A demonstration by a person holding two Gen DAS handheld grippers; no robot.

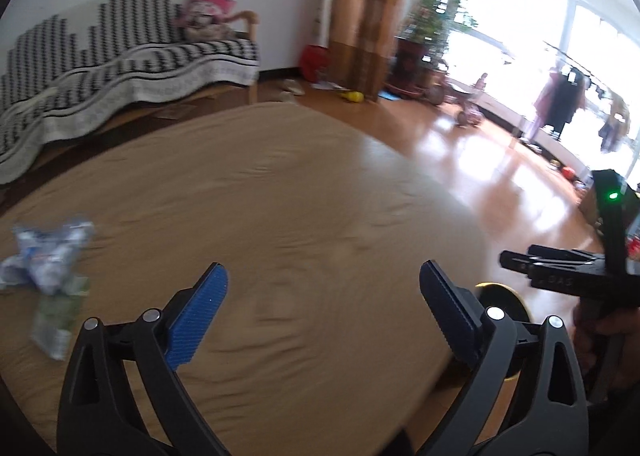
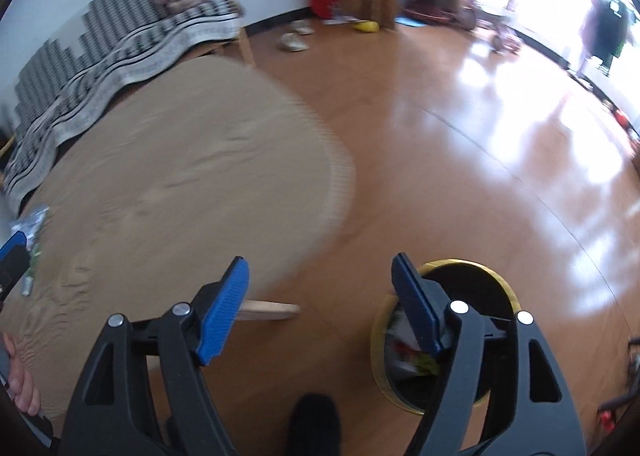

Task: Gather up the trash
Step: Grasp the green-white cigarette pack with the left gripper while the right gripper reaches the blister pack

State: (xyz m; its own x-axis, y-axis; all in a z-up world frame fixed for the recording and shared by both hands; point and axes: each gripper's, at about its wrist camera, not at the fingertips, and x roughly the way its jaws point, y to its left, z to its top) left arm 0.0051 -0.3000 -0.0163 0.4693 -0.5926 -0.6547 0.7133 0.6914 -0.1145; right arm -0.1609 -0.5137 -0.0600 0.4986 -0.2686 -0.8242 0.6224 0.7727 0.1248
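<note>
A glossy wooden floor [image 2: 460, 160] stretches to bright windows on the far right, with a sofa under a black-and-white patterned throw [image 1: 120, 68] along the far left wall. In the middle stands a round, tan-covered surface [image 1: 260, 196], its cloth lightly wrinkled. On the floor just right of the surface, near the person, sits a black trash bin with a yellow rim [image 2: 444, 336], open-topped, with colourful scraps inside. The left tongs [image 1: 324, 296] hang over the near part of the surface, blue pads spread wide with nothing between them. The right tongs [image 2: 320, 296] are also parted and empty, poised over the floor between the surface and the bin, the right pad in front of the bin's mouth. At the surface's left edge lies the remaining trash: a blurred cluster of crumpled white, blue and green plastic wrappers [image 1: 48, 272], well apart from both tongs.
</note>
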